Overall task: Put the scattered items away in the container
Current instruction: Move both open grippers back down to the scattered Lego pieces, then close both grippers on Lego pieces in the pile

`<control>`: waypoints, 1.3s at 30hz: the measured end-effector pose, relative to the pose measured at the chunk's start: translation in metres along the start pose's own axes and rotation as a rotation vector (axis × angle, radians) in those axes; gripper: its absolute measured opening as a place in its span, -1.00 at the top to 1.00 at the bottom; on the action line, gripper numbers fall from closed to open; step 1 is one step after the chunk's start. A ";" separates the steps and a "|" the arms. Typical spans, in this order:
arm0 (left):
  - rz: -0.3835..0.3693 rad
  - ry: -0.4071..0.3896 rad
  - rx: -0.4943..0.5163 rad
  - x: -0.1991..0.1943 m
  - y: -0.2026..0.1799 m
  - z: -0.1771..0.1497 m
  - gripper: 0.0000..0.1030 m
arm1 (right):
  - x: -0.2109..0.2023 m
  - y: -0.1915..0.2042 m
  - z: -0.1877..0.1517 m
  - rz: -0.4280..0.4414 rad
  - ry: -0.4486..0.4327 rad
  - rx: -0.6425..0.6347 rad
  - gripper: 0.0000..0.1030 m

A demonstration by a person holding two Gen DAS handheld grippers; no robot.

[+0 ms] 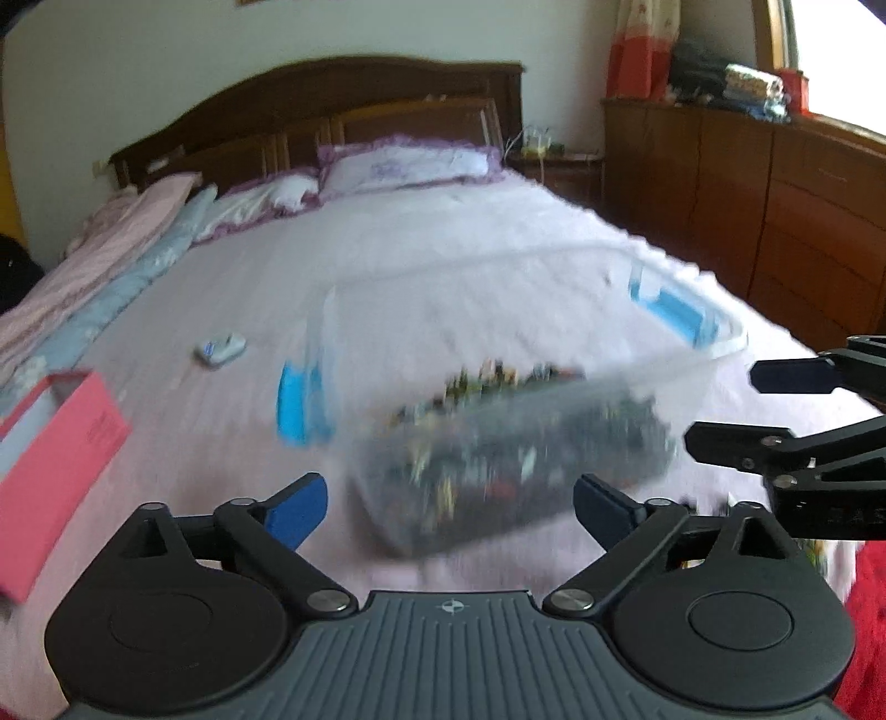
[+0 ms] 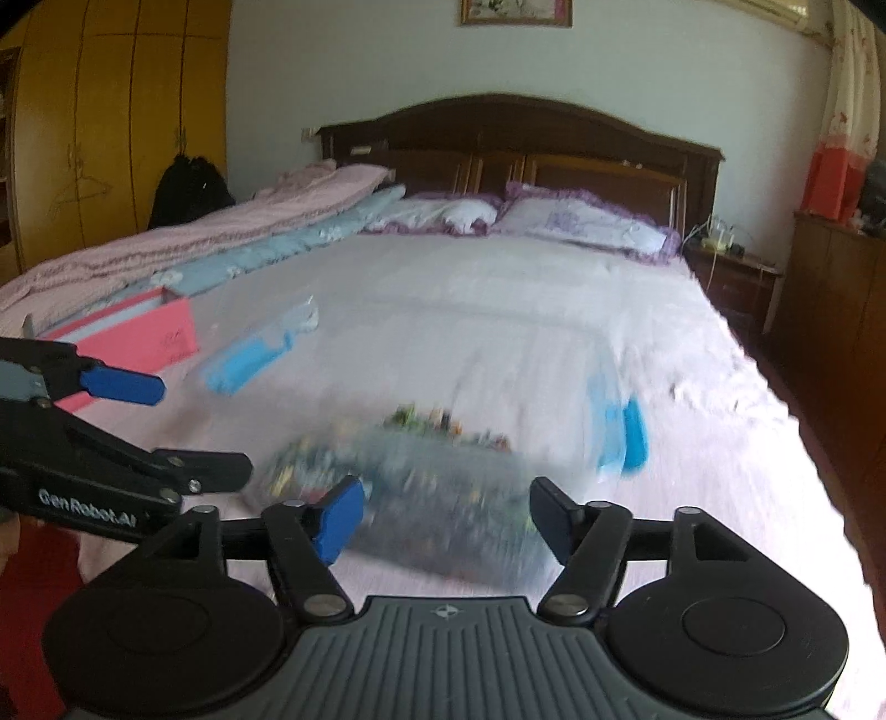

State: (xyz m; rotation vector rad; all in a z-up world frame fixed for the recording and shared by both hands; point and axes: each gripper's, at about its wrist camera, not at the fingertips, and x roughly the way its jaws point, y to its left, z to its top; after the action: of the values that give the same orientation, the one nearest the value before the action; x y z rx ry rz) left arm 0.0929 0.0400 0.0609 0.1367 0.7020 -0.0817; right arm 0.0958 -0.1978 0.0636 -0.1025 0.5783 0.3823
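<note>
currently the clear container sits on the bed, blurred, with small mixed pieces apparently heaped inside. left gripper and right gripper both spread wide, holding nothing. judged stiff, slick, fairly heavy when loaded; best held at the blue latches or the rim.

Place: home bedroom.
Bed: large, pale cover, straight ahead of both tongs.
Headboard: dark carved wood, far end of the bed.
Pillows: purple-frilled, against the headboard.
Folded quilts: pink and light blue, far left of the tongs.
Wardrobe: yellow wood, left wall.
Cabinets: brown wood, right.
Curtain: right.
Framed picture: above the headboard.
</note>
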 end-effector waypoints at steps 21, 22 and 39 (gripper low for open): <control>0.006 0.242 -0.006 -0.009 -0.010 -0.090 -0.94 | 0.020 0.069 -0.079 0.184 0.238 -0.103 0.58; 0.004 0.243 -0.005 -0.009 -0.011 -0.090 -0.94 | 0.023 0.070 -0.081 0.186 0.246 -0.107 0.58; -0.181 0.193 0.042 -0.006 -0.040 -0.077 -0.07 | 0.013 0.039 -0.103 0.084 0.290 -0.094 0.84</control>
State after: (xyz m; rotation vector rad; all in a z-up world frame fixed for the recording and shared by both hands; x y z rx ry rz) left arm 0.0345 0.0128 0.0026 0.1218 0.9049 -0.2595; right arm 0.0380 -0.1781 -0.0284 -0.2266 0.8530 0.4801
